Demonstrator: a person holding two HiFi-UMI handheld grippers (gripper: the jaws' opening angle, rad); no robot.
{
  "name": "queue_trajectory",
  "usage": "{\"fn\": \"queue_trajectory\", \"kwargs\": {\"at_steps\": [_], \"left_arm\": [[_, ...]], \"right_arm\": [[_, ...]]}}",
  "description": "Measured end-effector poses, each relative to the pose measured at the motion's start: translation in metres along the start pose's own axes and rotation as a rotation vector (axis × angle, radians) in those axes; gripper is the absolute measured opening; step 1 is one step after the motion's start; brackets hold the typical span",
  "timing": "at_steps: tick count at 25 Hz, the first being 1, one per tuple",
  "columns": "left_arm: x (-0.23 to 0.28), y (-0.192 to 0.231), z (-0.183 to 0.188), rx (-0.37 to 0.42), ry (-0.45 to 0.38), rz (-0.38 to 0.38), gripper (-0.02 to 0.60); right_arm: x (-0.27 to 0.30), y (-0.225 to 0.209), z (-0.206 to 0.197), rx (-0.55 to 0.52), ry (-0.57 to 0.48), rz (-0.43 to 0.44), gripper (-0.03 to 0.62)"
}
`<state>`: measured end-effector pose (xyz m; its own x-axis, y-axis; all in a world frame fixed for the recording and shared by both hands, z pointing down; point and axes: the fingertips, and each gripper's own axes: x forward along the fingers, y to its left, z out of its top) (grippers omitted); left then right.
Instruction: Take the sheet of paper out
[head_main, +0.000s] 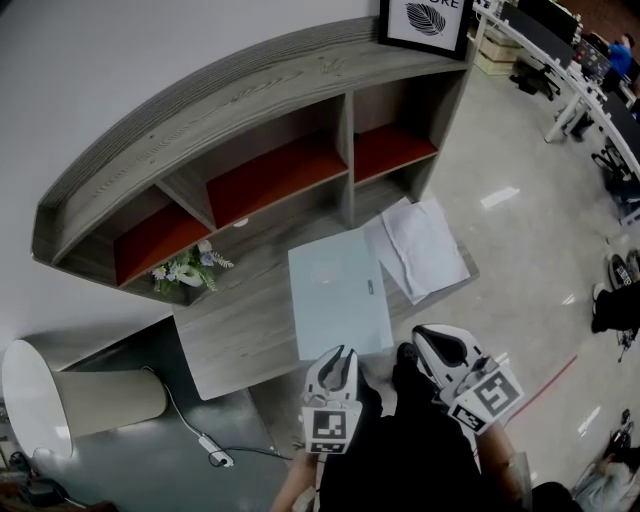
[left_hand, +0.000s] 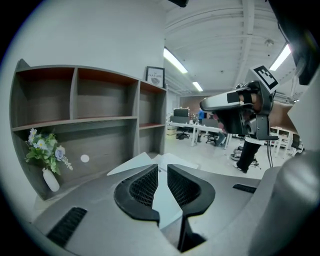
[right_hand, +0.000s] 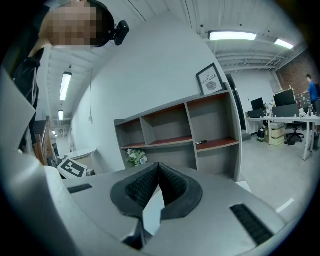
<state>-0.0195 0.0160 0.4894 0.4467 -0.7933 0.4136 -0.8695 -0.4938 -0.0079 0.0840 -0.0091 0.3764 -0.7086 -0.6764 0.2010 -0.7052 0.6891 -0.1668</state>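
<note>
— Where is the paper seen?
— White paper (head_main: 418, 245) is seen lying on the bench (head_main: 232, 340), just beside a pale folder (head_main: 340, 300), at the folder's two o'clock.
— How are the tools held?
— The left tool (left_hand: 162, 167) is held slightly released at the folder's six o'clock edge, with nothing gripped. The right tool (right_hand: 159, 164) is clenched on nothing, at the folder's four o'clock.
— Anything else?
— Flowers (head_main: 187, 268) are set at nine o'clock.

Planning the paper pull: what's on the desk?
A pale flat folder, white paper at its right, a flower vase back left. Anything under the folder is covered.
</note>
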Motion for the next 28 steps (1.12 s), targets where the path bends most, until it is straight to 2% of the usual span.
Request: {"fn": "queue_trajectory", "kwargs": {"at_steps": [8,19,25,28], "left_arm": [[0.027,-0.023,-0.031,0.067,0.085,-0.089,0.115],[0.051,-0.058,-0.084,0.293,0.207,-0.188,0.181],[0.064,-0.067,-0.104,0.382,0.235,-0.190,0.196],[0.070,-0.069,-0.110,0.400,0.246,-0.192,0.195]], "right_arm": [[-0.002,-0.008,-0.011,0.021,0.024,-0.028,0.012],[-0.016,-0.019,-0.025,0.054,0.056,-0.101,0.012],[-0.023,-0.021,-0.028,0.059,0.053,-0.127,0.012],[-0.027,-0.022,-0.029,0.061,0.054,-0.135,0.012]]}}
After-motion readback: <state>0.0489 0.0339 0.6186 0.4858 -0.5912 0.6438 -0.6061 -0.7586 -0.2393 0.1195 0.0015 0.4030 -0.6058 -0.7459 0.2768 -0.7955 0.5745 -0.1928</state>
